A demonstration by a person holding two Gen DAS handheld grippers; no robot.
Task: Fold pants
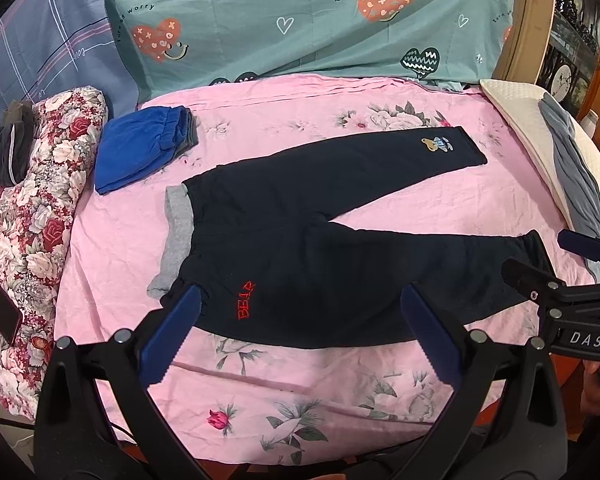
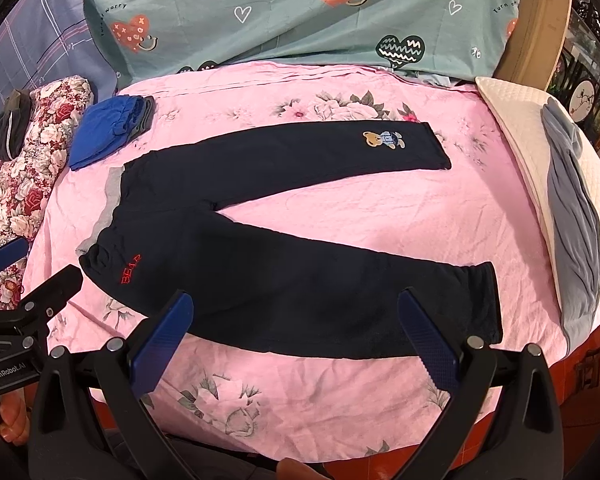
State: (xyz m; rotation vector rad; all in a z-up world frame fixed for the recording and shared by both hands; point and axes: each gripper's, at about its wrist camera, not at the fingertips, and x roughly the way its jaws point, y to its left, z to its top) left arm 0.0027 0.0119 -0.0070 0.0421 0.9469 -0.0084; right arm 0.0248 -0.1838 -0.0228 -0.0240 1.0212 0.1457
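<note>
While both grippers hover above the bed's near edge, the navy pants (image 1: 320, 240) lie flat on the pink floral sheet (image 1: 300, 392), unfolded, 2 legs splayed in a V toward the right, grey waistband lining at left. Left gripper (image 1: 300, 336): jaws wide open, holding nothing, over the waist end (red "BEAR" stitching). Right gripper (image 2: 296, 336): jaws open too, empty, over the near leg. Folded blue garment (image 1: 140, 148) sits apart, far left.

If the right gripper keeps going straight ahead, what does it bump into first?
Probably the near leg of the dark pants, lying just ahead of the open right gripper. How high the gripper is above the pink sheet is unclear.
</note>
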